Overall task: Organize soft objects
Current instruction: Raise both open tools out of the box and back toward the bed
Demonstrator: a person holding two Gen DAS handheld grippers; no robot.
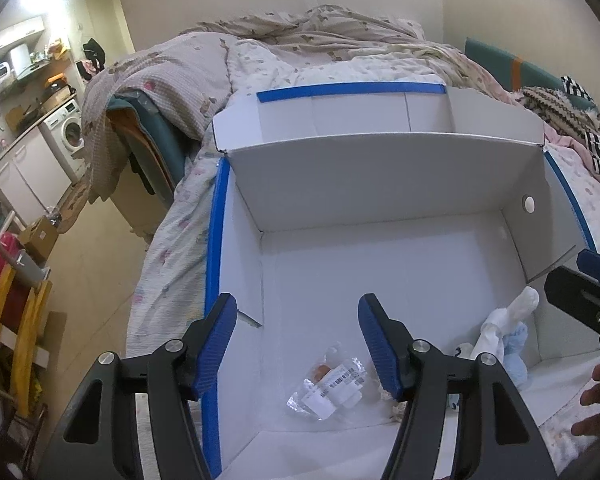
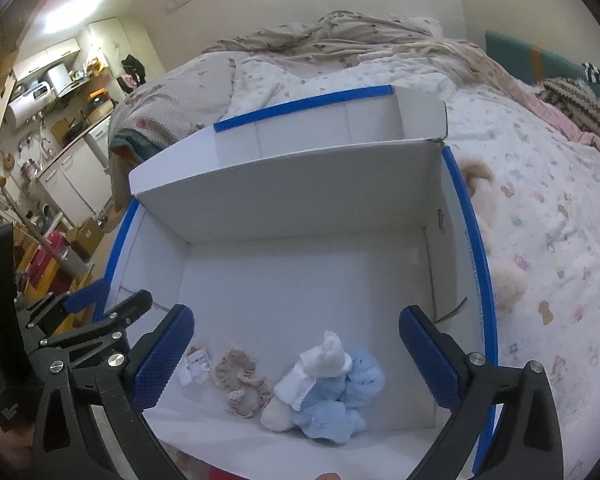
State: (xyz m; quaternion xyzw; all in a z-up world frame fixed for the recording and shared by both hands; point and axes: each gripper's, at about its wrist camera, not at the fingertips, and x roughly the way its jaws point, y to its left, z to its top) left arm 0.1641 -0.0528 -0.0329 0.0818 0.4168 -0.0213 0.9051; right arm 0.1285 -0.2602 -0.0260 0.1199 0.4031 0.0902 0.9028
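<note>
A white cardboard box with blue edges (image 1: 216,240) (image 2: 480,264) sits open on the bed. Inside at its near end lie a light blue and white plush toy (image 2: 332,392) (image 1: 508,340), a beige scrunchie (image 2: 240,380) and a small item in a clear plastic bag (image 1: 332,384) (image 2: 196,364). My left gripper (image 1: 298,344) is open and empty above the bag. My right gripper (image 2: 296,356) is open and empty just above the plush toy; it also shows in the left wrist view (image 1: 584,292). A cream plush (image 2: 496,248) lies on the bed right of the box.
The box's rear flap (image 1: 380,120) stands up at the far side. A rumpled quilt (image 1: 300,40) covers the far bed; striped clothes (image 1: 580,120) lie at the far right. The bed edge drops to the floor on the left, with a washing machine (image 1: 70,132) beyond.
</note>
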